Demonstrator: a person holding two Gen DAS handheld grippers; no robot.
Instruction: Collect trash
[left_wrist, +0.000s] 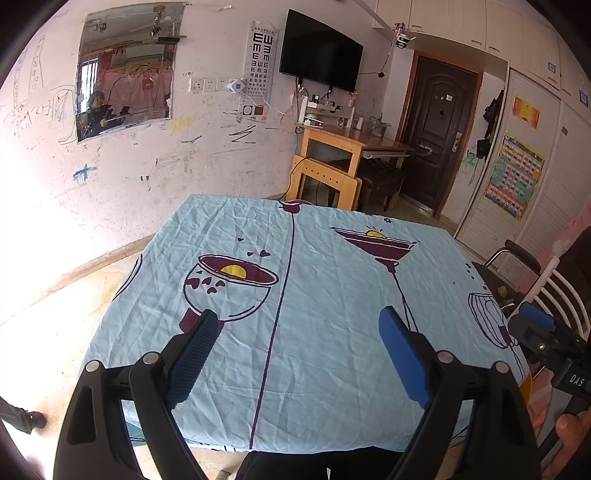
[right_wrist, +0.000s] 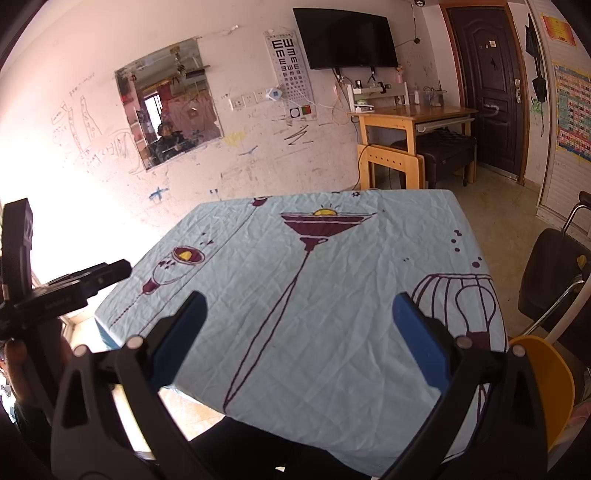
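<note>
Both pairs of tongs hover above the near edge of the table (left_wrist: 332, 206), and both are spread wide with nothing between the pads: the left tongs (left_wrist: 301, 354) over the near middle of the cloth, the right tongs (right_wrist: 299, 336) nearer the near right corner. No trash shows anywhere on the table in either view, so where the task's thing lies cannot be told from here; it may be off the table or out of frame.

The likeliest trouble, as I judge it, is the tablecloth (right_wrist: 332, 277) itself. It is loose and heavily wrinkled, and a low pass with open pads could snag a fold and drag the whole cloth toward the edge. The two tools also sit close together at the near edge, so a careless swing could knock one into the other. A yellow bin (right_wrist: 546, 384) just beside the near right corner could be tipped by a wide sweep of the right hand.

The cloth is pale blue with purple cocktail-glass drawings. Beyond the far edge stand a scribbled white wall with a mirror (left_wrist: 125, 74), an eye chart (left_wrist: 260, 70), a wall television (left_wrist: 319, 51), a wooden desk (right_wrist: 413, 114) and a dark door (left_wrist: 436, 129). A dark chair (right_wrist: 554, 273) stands off the right edge.
</note>
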